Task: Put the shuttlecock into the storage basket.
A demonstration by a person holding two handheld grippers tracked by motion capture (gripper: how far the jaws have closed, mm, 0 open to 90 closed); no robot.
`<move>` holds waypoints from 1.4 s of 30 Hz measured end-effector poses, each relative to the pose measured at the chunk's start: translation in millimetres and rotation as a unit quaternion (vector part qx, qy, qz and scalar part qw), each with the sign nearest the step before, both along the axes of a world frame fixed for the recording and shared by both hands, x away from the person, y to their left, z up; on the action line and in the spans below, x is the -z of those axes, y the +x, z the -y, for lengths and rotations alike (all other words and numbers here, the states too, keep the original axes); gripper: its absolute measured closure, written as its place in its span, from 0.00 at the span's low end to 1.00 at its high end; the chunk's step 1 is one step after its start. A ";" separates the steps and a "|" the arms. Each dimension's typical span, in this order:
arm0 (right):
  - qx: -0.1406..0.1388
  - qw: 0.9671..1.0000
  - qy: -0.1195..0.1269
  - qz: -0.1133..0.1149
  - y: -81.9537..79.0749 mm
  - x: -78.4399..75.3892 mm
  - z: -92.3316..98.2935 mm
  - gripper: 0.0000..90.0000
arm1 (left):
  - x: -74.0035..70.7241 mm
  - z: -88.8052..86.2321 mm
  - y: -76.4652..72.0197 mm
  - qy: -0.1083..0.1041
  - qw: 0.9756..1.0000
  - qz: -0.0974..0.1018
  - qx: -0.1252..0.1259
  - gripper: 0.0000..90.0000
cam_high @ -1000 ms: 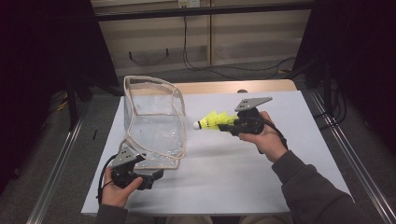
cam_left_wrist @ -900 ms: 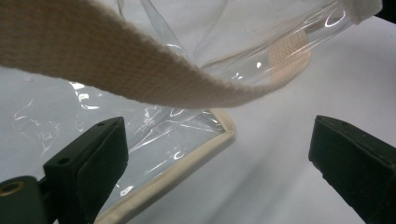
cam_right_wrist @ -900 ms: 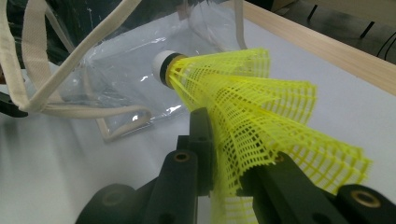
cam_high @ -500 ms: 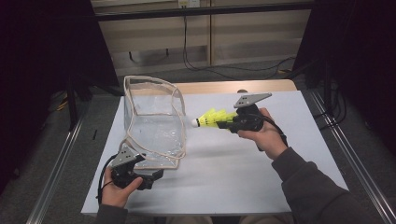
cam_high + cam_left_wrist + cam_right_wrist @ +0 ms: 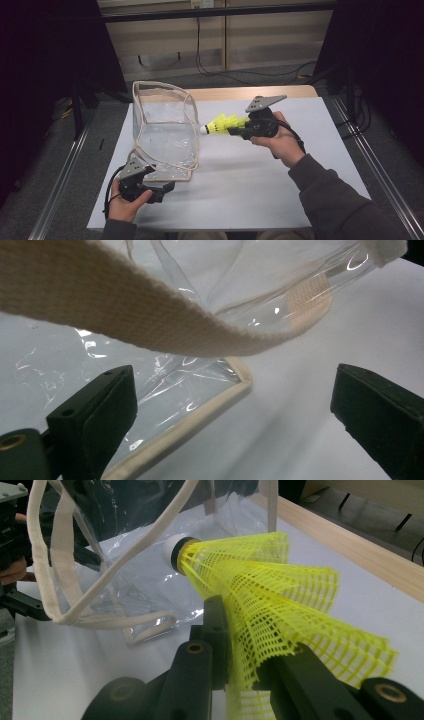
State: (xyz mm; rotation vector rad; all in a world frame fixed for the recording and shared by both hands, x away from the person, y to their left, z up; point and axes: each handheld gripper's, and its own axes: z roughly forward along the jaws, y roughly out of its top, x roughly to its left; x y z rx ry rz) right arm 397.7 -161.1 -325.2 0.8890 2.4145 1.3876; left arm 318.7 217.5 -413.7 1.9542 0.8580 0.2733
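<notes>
Two tongs are working here, one in each of my hands. My right gripper (image 5: 239, 131) is pinching a yellow shuttlecock (image 5: 223, 124) by its mesh skirt; in the right gripper view the jaws are standing narrow with the skirt (image 5: 280, 620) crushed between them and the white cork tip (image 5: 173, 550) pointing away from me. I am holding it in the air over the white table (image 5: 280, 185), cork aimed at the clear plastic bag (image 5: 165, 130) and just beside the bag's cream-trimmed edge, not yet inside.

My left gripper (image 5: 167, 187) is resting low at the near corner of that bag. In the left gripper view its jaws are standing wide apart, the bag's piped bottom corner (image 5: 220, 395) lying between them and one jaw touching or nearly touching the plastic; I cannot tell which. A cream webbing strap (image 5: 125, 310) is hanging across in front.

I am reading no brand, label or lettering on the bag, the shuttlecock or the tongs.
</notes>
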 end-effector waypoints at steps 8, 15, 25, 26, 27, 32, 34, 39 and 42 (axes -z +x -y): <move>-0.008 1.000 -0.003 0.002 1.9 -11.1 -6.4 0.92 | -0.4 -0.5 0.0 0.000 1.000 0.001 0.000 0.05; -0.015 1.000 -0.003 0.007 3.9 -23.2 -14.3 0.92 | -0.5 -0.8 0.0 0.000 1.000 0.000 0.000 0.05; -0.025 1.000 -0.006 0.013 6.4 -37.8 -23.0 0.92 | -0.4 -1.3 0.2 0.001 1.000 -0.001 0.001 0.05; -0.024 1.000 -0.009 0.014 6.5 -38.7 -23.7 0.92 | -0.3 -1.2 0.2 0.001 1.000 -0.001 0.001 0.05; -0.025 0.999 -0.011 0.016 6.9 -39.8 -24.9 0.92 | -0.1 -1.0 0.2 0.001 1.000 -0.001 0.000 0.05; -0.030 0.999 -0.013 0.019 8.5 -46.7 -32.1 0.92 | -0.2 -1.2 0.0 -0.001 1.000 -0.001 -0.001 0.05; -0.035 0.999 -0.013 0.021 9.0 -49.8 -35.3 0.92 | -0.3 -1.4 0.0 0.002 1.000 -0.002 -0.001 0.05; -0.037 0.999 -0.018 0.025 11.2 -54.9 -43.7 0.92 | -0.3 -1.2 -0.1 -0.001 1.000 0.000 0.000 0.05; -0.038 0.999 -0.019 0.026 12.2 -56.4 -47.1 0.92 | -0.3 -1.3 -0.3 0.000 1.000 0.000 0.000 0.05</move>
